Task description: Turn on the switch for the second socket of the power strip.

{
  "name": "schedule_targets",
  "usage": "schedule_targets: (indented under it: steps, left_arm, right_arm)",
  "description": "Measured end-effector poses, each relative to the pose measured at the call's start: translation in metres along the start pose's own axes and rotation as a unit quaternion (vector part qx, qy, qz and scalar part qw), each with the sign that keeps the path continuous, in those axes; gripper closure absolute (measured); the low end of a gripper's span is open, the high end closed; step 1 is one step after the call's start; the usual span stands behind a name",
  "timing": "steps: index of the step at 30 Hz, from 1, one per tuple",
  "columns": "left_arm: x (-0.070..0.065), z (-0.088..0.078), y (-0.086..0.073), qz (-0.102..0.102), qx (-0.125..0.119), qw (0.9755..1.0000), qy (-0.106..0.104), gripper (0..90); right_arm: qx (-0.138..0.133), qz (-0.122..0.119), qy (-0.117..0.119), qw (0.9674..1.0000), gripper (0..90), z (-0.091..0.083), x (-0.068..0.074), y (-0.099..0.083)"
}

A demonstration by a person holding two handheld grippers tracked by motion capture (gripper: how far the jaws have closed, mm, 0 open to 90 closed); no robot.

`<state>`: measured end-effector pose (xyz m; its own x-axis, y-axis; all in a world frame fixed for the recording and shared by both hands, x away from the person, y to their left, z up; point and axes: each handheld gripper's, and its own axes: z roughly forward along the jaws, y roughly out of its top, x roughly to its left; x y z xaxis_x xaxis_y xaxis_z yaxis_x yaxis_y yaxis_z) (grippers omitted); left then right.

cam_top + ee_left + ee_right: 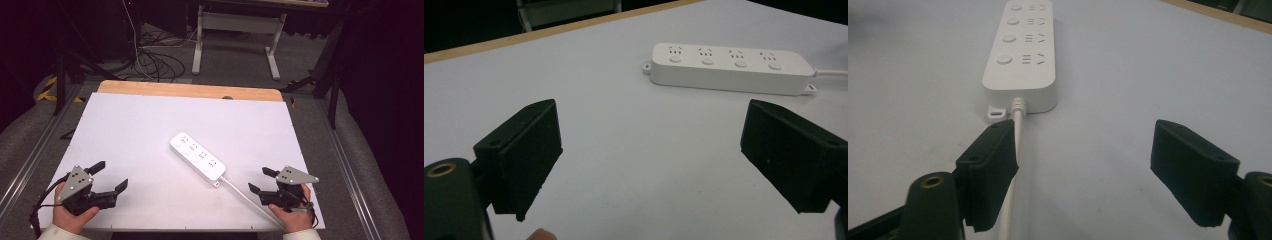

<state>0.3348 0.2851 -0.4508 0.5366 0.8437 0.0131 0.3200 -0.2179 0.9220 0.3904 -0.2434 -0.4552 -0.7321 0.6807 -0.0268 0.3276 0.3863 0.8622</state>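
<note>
Left tongs (111, 176) and right tongs (262, 179) both wide, empty, flanking power strip (197, 156) mid-worktop (130, 125); its cord (245, 196) passes just beside right tongs

The worktop (150, 130) wears a matt white sheet, smooth as paper, with a strip of pale wood (190, 90) bare along its far edge. The power strip (197, 156) looks like smooth white plastic with a faint sheen, its cord (245, 196) the same. Each claw's jaws are matt black plastic; a dull grey metal-looking plate (296, 175) tops the right claw (262, 179).
</note>
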Motion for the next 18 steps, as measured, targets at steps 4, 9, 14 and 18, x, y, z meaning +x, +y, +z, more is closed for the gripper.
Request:
schedule_targets:
  steps: [4,9,14,18]
  left_arm:
    - [-0.001,0.001,0.000,0.007,0.002,0.9999,0.009,10.1]
    - [0.000,0.001,-0.001,0.009,0.009,0.9998,0.016,10.8]
    - [-0.001,0.001,0.000,0.011,0.008,0.9998,0.016,10.8]
    - [-0.001,0.001,-0.001,0.011,0.008,0.9998,0.016,10.8]
  right_arm:
    - [0.004,-0.001,-0.004,1.0000,27.6,0.000,0.000,0.002]
    - [0.013,-0.012,-0.013,0.9998,31.7,0.000,0.001,0.006]
    - [0.018,-0.019,-0.014,0.9995,33.9,0.000,0.003,0.016]
    - [0.022,-0.017,-0.002,0.9996,40.4,0.001,0.003,0.024]
